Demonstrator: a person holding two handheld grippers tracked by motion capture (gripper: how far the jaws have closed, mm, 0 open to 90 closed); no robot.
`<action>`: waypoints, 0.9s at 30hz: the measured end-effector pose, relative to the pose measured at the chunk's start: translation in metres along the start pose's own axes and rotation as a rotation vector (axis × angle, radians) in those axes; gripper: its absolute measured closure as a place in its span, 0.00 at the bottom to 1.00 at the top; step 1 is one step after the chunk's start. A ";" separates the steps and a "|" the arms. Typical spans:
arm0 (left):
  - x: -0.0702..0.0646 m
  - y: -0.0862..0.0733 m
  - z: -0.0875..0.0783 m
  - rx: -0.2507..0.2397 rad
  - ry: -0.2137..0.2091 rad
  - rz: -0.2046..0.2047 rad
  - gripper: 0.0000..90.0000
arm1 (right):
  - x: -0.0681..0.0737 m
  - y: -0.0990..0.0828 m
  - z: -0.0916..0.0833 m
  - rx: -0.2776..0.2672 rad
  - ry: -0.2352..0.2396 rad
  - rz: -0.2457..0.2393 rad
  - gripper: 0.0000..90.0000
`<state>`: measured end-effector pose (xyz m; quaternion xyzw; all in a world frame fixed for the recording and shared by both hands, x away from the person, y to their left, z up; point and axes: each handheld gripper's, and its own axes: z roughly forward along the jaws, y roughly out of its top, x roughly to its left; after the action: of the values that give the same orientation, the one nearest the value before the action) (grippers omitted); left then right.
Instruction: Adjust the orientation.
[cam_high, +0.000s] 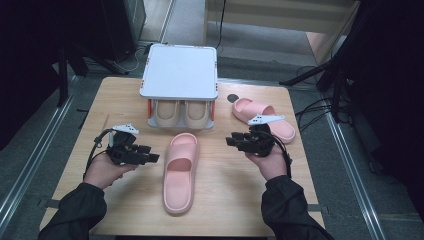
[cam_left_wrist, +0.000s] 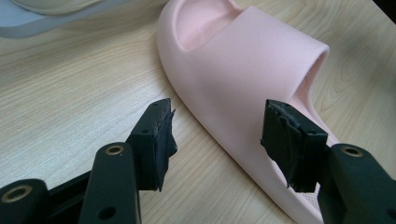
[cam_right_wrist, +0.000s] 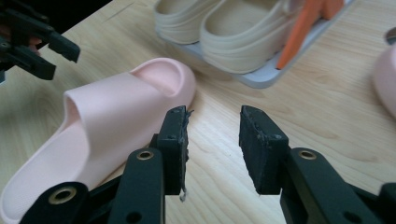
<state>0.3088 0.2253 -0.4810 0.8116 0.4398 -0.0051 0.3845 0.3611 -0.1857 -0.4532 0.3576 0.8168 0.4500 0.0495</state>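
A pink slipper lies lengthwise in the middle of the wooden table, toe toward the rack. My left gripper sits just left of it, jaws open. In the left gripper view the slipper's strap is close ahead; the left gripper has one jaw over the table and one over the slipper's edge, with nothing pressed. My right gripper hovers right of the slipper, open and holding nothing. In the right gripper view the right gripper points at bare wood beside the slipper.
A second pink slipper lies at the back right, behind my right hand. A white two-level rack with orange posts stands at the back centre. A beige pair sits on its lower shelf. Black stands and cables surround the table.
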 end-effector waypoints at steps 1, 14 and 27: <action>0.000 0.000 0.000 0.000 0.002 -0.001 0.47 | -0.003 0.000 -0.002 -0.002 -0.010 -0.001 0.70; 0.003 -0.002 0.001 0.010 0.006 -0.003 0.46 | -0.046 -0.009 -0.019 0.008 -0.070 0.071 0.68; 0.001 -0.011 -0.005 0.008 0.016 -0.024 0.45 | -0.099 -0.013 -0.024 -0.010 -0.136 0.168 0.65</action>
<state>0.2997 0.2327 -0.4840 0.8078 0.4527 -0.0052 0.3775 0.4178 -0.2693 -0.4735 0.4542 0.7765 0.4314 0.0688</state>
